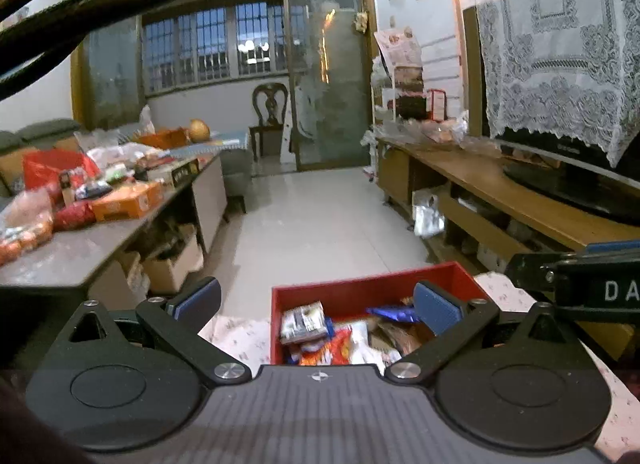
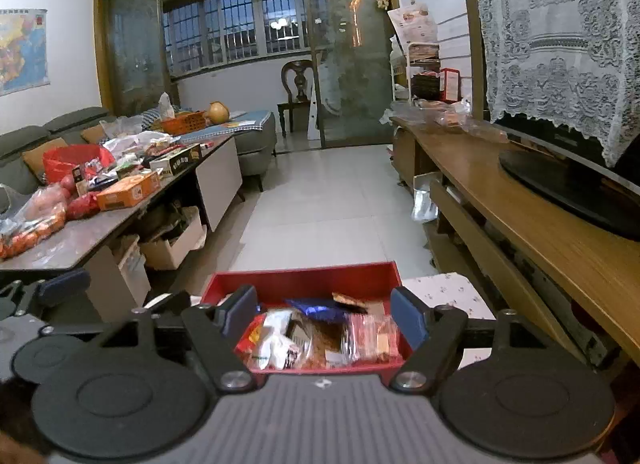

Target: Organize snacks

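Observation:
A red box point(image 1: 360, 291) holds several snack packets point(image 1: 320, 334) and stands on a floral cloth point(image 1: 236, 334). It also shows in the right wrist view point(image 2: 304, 278) with its snack packets point(image 2: 320, 338). My left gripper point(image 1: 316, 302) is open and empty, held above the box's left part. My right gripper point(image 2: 324, 314) is open and empty, its fingers spread over the box. The right gripper's body point(image 1: 580, 284) shows at the right edge of the left wrist view.
A low table point(image 1: 80, 252) at the left carries an orange box point(image 1: 128, 202), red bags and more snacks. A wooden TV stand point(image 2: 520, 208) with a lace-covered television point(image 2: 560, 64) runs along the right. Tiled floor point(image 2: 328, 200) lies ahead.

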Motion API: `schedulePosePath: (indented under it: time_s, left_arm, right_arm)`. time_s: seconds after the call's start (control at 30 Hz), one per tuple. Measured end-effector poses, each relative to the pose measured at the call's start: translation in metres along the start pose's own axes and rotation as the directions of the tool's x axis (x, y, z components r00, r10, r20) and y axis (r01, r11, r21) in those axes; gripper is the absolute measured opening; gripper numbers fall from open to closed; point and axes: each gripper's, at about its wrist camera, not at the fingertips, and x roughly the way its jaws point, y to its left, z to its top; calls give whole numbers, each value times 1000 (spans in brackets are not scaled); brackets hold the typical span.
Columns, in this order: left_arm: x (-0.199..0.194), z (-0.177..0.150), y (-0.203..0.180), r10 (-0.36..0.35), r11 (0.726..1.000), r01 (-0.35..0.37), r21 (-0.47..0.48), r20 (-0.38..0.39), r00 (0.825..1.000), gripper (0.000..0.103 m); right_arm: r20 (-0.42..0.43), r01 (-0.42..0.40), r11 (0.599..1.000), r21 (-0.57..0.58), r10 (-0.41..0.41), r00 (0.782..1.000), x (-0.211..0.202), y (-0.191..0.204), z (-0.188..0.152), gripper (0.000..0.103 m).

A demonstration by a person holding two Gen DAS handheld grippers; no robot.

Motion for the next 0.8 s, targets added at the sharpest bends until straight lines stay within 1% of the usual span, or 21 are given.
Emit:
schedulePosePath:
  time_s: [0.1,0.27,0.37,0.43,0.5,0.6,0.8]
  left_arm:
    - [3,-5,3,-13,1000,13,0,-50,999,103]
    - [8,-20,12,-32,998,24,-63,-129,991,103]
    - [9,-30,13,-41,997,31,-65,-164,986,103]
    - [8,-36,14,-50,997,38,-69,-185,982,103]
    - [7,-41,13,-74,995,58,-83,-205,976,103]
    - [8,-46,13,-97,992,76,-96,-232,968,103]
    - [8,-52,11,-103,991,79,-104,-253,962,103]
  right_arm:
    - [-33,21,1000,13,-21,999,-4,-1,-8,71]
    - [-112,55,998,5,-54,992,-1,-1,-24,71]
    - [-156,57,998,2,-56,986,2,-1,-33,71]
    - [-174,68,998,-9,-69,982,4,0,-38,71]
    - [-194,71,997,-20,-74,978,6,1,-44,71]
    - [-216,65,998,-19,-67,974,8,0,-48,71]
    - [-244,75,997,-29,-80,967,10,0,-57,71]
